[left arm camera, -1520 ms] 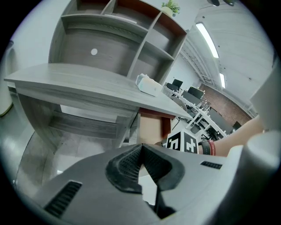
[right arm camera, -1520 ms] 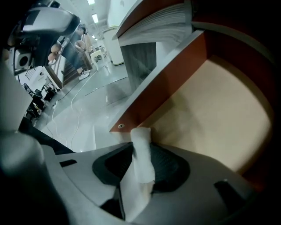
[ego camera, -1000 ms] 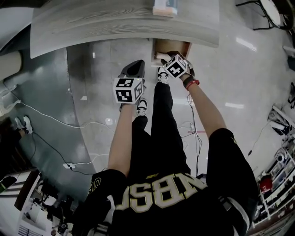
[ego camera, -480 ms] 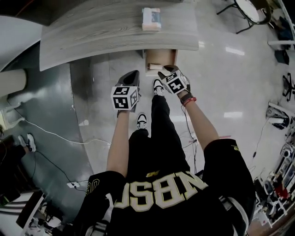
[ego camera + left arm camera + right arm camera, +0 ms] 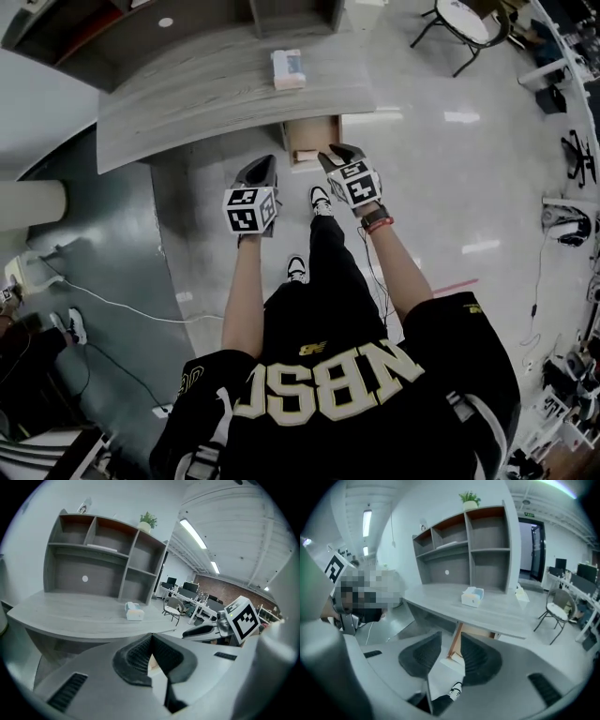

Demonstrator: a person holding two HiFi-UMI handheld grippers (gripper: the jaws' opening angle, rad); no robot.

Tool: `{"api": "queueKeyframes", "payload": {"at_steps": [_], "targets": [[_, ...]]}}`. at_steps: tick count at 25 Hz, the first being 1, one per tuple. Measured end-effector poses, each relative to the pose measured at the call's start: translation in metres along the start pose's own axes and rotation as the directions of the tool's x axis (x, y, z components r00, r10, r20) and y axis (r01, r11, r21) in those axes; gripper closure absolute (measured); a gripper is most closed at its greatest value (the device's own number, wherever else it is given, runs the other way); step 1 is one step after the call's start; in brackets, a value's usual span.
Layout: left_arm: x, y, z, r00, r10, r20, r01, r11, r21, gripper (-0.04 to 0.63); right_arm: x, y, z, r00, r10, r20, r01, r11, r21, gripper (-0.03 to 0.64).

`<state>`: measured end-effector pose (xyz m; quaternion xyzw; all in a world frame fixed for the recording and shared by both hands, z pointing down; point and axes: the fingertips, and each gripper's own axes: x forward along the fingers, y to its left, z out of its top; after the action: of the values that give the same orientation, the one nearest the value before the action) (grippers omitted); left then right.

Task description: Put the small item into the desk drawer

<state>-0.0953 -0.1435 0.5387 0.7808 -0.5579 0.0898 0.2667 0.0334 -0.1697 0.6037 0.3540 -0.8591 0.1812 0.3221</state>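
1. Surface (image 5: 187,103): one grey wood-grain desk top, curved, at 12 o'clock in the head view.
2. Shelf unit (image 5: 103,559): one, standing at the back of the surface, with five open compartments counted in the gripper views. The head view cuts it off at the top edge.
3. Person (image 5: 328,375): one, in a black jersey, standing at 6 o'clock with both forearms extended toward the surface. Two shoes (image 5: 321,199) show on the floor.
4. Chair (image 5: 464,19): one, at 1 o'clock, well apart from the surface and partly cut off.
5. Drawer (image 5: 312,131): one, pulled open below the surface edge. Its far part is hidden under the surface.
6. Grippers: two.
   - The left gripper (image 5: 265,164) hangs at 11 o'clock of the drawer. Its jaws are closed, the pads meet at the tips and grip nothing.
   - The right gripper (image 5: 336,153) is just beside the drawer's near right corner. Its jaws are apart and closing, with nothing between them.
7. Tissue box (image 5: 288,67): one, on the surface above the drawer.
8. Potted plant (image 5: 147,522): one, on top of the shelf unit.
9. Small item: held by neither gripper. A pale shape (image 5: 302,155) sits at the drawer's near end. It cannot be told whether this is the item or the drawer's front panel.
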Motion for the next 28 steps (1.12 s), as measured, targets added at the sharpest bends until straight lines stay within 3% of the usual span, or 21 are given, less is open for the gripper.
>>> {"api": "queueKeyframes", "payload": {"at_steps": [5,10,17,23,28], "targets": [[-0.017,-0.005,0.027,0.998,0.009,0.061,-0.011,1.000,0.027,0.583,-0.035,0.003,0.028,0.993,-0.039,0.109,0.031,0.997,0.070,0.485],[-0.042,-0.011,0.054,0.990,0.024,0.137,-0.031,0.998,0.054,0.583,-0.075,0.002,0.056,0.969,-0.102,0.223,0.076,0.989,0.126,0.516],[-0.072,-0.025,0.083,0.975,0.029,0.220,-0.056,0.992,0.117,0.583,-0.131,0.008,0.088,0.910,-0.213,0.356,0.171,0.974,0.145,0.546],[-0.097,-0.041,0.104,0.958,0.005,0.287,-0.050,0.987,0.150,0.583,-0.160,0.022,0.104,0.874,-0.220,0.433,0.163,0.973,0.166,0.571],[-0.118,-0.044,0.120,0.929,0.035,0.367,-0.110,0.976,0.187,0.583,-0.182,0.032,0.115,0.835,-0.256,0.487,0.199,0.966,0.166,0.589]]}}
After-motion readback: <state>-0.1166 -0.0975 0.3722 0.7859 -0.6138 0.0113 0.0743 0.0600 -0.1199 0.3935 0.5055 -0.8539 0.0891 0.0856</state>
